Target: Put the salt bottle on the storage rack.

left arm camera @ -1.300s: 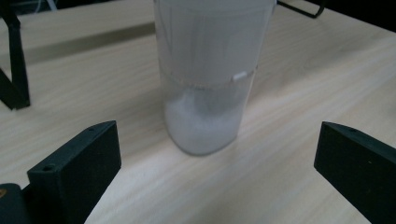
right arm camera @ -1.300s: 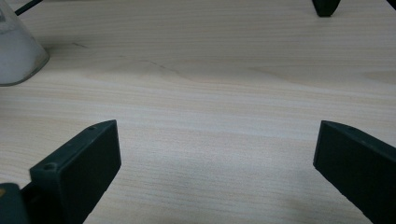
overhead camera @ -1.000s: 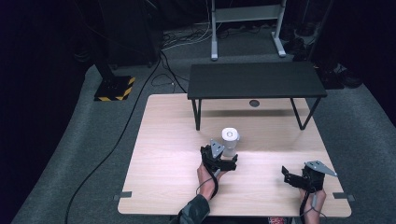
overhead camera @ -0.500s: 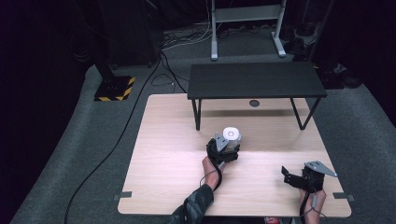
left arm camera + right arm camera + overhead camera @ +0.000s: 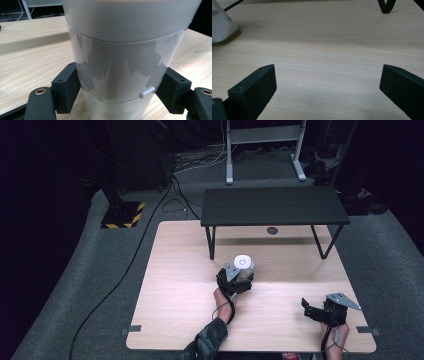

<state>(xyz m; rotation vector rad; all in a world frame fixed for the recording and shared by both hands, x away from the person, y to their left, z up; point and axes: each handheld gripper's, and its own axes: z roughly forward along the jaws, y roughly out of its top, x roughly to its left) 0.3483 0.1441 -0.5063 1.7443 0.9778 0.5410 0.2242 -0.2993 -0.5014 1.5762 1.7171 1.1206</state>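
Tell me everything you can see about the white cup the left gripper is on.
The cup looks like frosted, translucent plastic with a white lid, a seam ringing the lower body and a small white peg by it. It stands upright on the wooden table, in front of the black bench. The left gripper has its jaws pressed on both sides.

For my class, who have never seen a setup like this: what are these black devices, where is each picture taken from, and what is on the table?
A person sits at a wooden table with a hand-held two-jaw gripper in each hand. The high view looks down from above; each of the two other pictures comes from a camera riding on one gripper. The left gripper is clamped on a white translucent cup standing on the table. The right gripper rests open and empty near the table's edge. A small black bench stands at the far side.
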